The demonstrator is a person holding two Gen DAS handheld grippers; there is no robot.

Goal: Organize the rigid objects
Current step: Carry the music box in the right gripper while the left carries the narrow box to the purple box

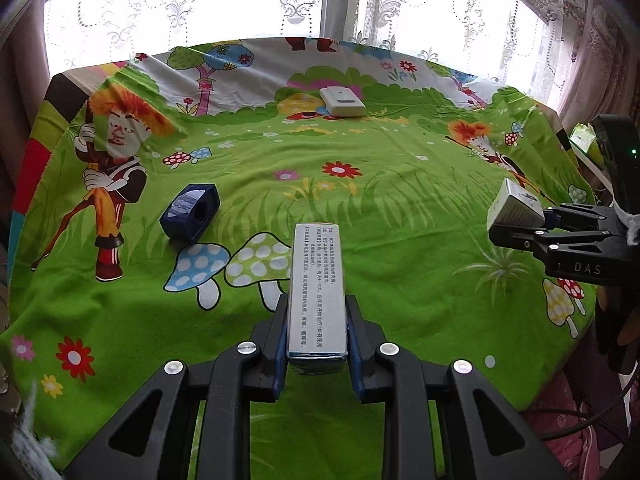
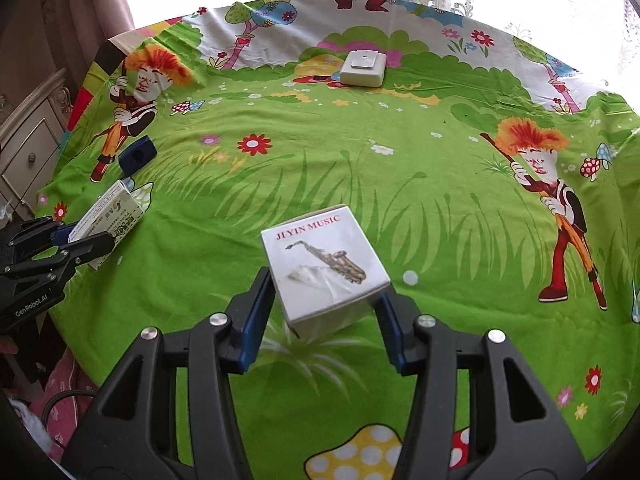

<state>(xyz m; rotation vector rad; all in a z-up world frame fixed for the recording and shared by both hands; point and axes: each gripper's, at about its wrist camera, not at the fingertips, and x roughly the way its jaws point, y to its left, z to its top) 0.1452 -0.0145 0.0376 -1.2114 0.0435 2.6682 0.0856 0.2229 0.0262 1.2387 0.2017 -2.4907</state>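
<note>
Rigid objects counted on the cartoon-print tablecloth [image 1: 360, 200]: four in all, two held and two lying free.

Long narrow box [image 1: 318, 292], one, printed with small text, clamped between the blue pads of the left gripper [image 1: 318, 332], jaws closed snugly on its sides, raised above the cloth near the front edge.

Square white saxophone box [image 2: 326, 270], one, marked JI YIN MUSIC, pinched by the right gripper [image 2: 326, 320], jaws spread wide to the box's width, tilted and lifted off the cloth.

Dark blue ring-shaped case [image 1: 190, 212], one, lying on its side left of centre.

White flat device [image 1: 343, 101], one, resting at the far side near the lace curtains [image 1: 240, 0].
</note>
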